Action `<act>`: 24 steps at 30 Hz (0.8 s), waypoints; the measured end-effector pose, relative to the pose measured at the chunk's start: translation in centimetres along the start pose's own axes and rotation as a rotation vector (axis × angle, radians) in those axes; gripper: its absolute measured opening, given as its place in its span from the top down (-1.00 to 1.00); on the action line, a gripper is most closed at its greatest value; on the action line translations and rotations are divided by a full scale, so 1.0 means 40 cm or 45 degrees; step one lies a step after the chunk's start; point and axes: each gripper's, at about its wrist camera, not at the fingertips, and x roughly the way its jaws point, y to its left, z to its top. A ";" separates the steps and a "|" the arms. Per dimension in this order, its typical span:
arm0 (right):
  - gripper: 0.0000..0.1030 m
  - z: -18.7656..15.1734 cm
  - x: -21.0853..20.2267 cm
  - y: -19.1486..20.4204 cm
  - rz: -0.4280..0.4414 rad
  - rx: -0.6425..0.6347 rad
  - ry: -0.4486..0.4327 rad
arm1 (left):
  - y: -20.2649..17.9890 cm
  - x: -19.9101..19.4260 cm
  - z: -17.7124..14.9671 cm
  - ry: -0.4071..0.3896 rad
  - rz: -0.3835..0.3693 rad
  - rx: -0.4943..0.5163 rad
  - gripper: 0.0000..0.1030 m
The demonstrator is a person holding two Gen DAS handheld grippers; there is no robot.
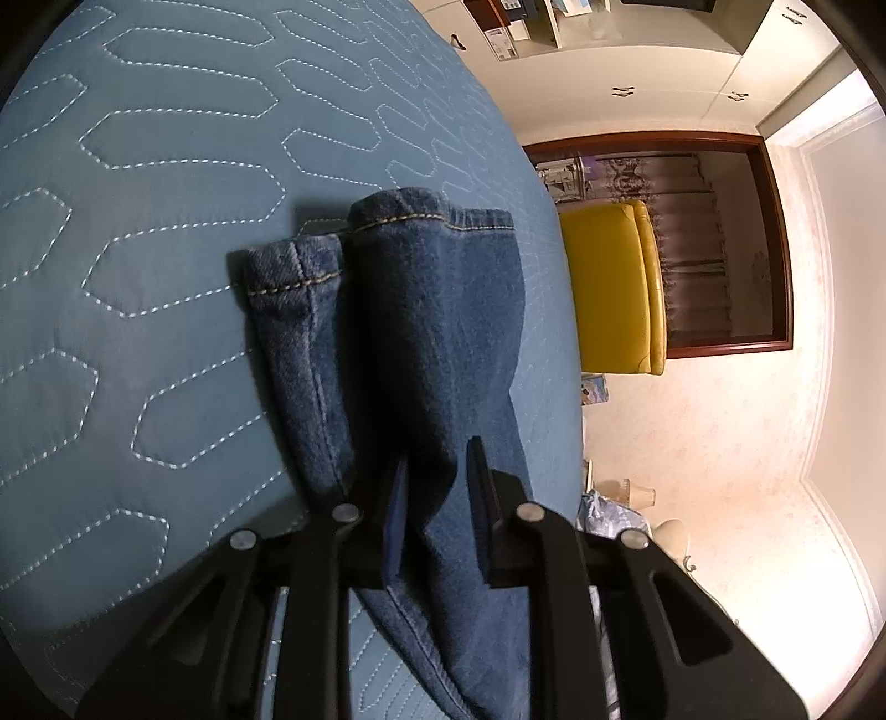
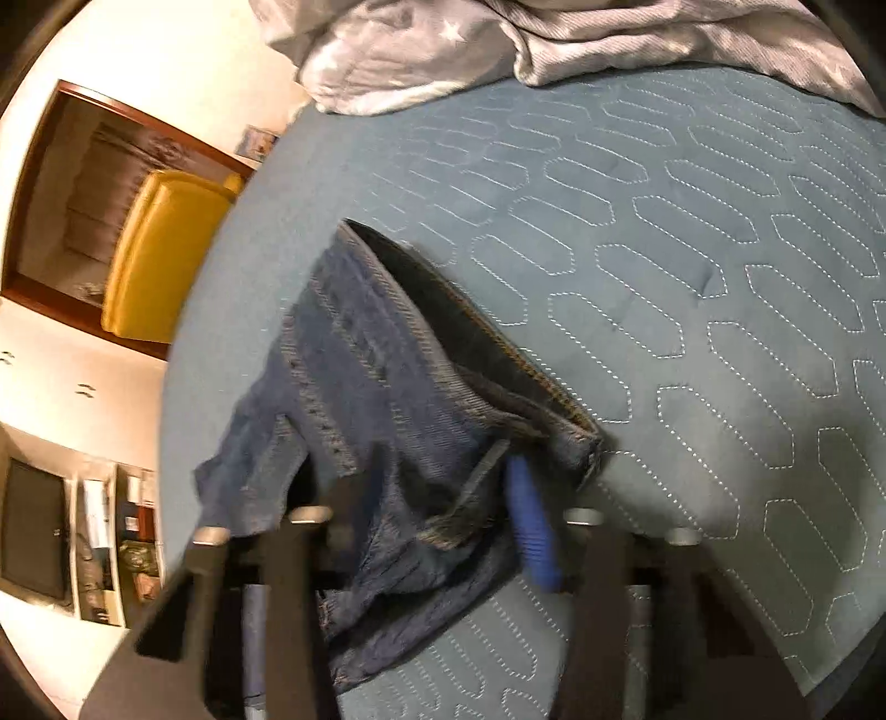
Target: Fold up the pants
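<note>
The pants are dark blue jeans lying over a blue quilted bedspread [image 1: 138, 332]. In the left wrist view the two hemmed leg ends [image 1: 421, 288] point away from me. My left gripper [image 1: 437, 487] is shut on the leg fabric, which runs between its fingers. The right wrist view, blurred by motion, shows the waistband [image 2: 443, 332] and the seat of the jeans bunched up. My right gripper [image 2: 437, 509] is shut on that bunch, and its blue pad [image 2: 531, 531] presses against the denim's right side. The cloth partly hides the left finger.
A crumpled grey star-print blanket [image 2: 443, 50] lies at the far end of the bed. Past the bed's edge stand a yellow armchair [image 1: 614, 288], a dark wooden doorway [image 1: 769, 249] and white cupboards [image 1: 637, 83]. A TV and shelves [image 2: 39, 537] stand against the wall.
</note>
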 end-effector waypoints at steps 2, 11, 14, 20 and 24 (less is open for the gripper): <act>0.67 -0.001 0.007 0.019 -0.055 -0.083 -0.007 | 0.005 0.001 0.006 0.002 0.006 -0.004 0.73; 0.80 0.039 -0.140 0.128 -0.051 -0.243 -0.136 | -0.089 -0.071 0.019 -0.033 0.053 0.097 0.98; 0.80 0.043 -0.105 0.100 -0.123 -0.222 -0.073 | -0.100 -0.079 0.006 -0.037 0.136 0.120 0.98; 0.80 0.032 -0.098 0.085 -0.152 -0.229 -0.028 | -0.032 -0.090 0.005 -0.016 0.167 0.023 0.98; 0.80 0.040 -0.122 0.122 -0.168 -0.278 -0.063 | -0.091 -0.113 0.019 -0.034 0.150 0.081 0.98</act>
